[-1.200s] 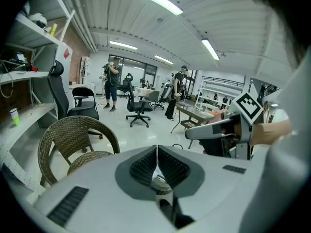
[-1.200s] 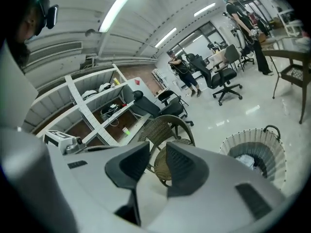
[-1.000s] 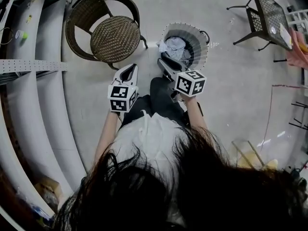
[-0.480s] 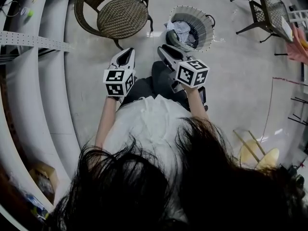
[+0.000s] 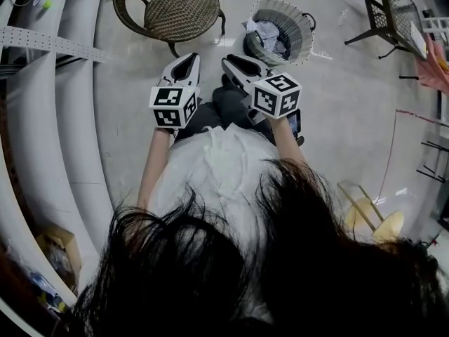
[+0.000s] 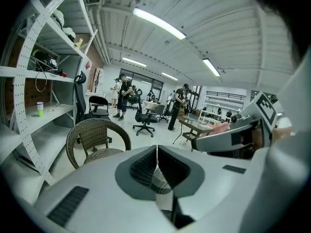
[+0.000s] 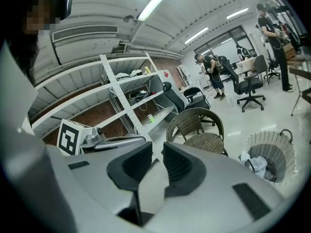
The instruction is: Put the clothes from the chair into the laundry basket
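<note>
Presently, left gripper closed empty, right gripper empty, jaws just narrowing to a slit, pale clothes heaped against the white mesh laundry basket rim may spill.

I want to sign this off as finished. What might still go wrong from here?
The clothes lie heaped toward one side of the laundry basket, so a piece may slip out. The basket stands just ahead of the person; a step forward might knock it.

Chair woven wicker, rough; laundry basket mesh-walled; clothes soft cloth; floor smooth, glossy.
</note>
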{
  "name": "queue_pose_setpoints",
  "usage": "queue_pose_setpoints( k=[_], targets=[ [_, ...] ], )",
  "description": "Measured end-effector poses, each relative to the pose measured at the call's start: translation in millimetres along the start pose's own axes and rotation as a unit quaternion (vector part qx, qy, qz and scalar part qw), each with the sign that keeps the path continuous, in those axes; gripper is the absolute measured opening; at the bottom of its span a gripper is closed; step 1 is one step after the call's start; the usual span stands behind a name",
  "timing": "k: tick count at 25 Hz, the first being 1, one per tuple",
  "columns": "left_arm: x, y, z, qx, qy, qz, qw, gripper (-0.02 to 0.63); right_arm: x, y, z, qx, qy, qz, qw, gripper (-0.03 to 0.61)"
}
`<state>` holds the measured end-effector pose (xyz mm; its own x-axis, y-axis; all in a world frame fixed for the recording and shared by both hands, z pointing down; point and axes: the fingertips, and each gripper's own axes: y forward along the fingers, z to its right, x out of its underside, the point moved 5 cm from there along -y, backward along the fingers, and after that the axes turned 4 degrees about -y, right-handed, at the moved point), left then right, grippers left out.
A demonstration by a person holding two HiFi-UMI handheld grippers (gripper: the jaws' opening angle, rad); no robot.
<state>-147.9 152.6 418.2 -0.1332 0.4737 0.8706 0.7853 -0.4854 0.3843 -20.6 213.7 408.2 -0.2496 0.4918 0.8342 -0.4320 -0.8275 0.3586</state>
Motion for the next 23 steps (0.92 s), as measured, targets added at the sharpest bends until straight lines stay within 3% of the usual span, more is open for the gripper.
queue_pose_setpoints(
  k=[13,23],
  targets=[
    [-9,-23,-26,-0.043,-0.009,0.023,0.9988,0.021,3,35,-28,-0.051,-0.049,-0.048,0.996,0.077],
    [-9,-16,-26,-0.054,-0.007,0.016,0.9984,0.021,4,40,-26,-0.07,-0.062,-0.062,0.994,0.077]
  ],
)
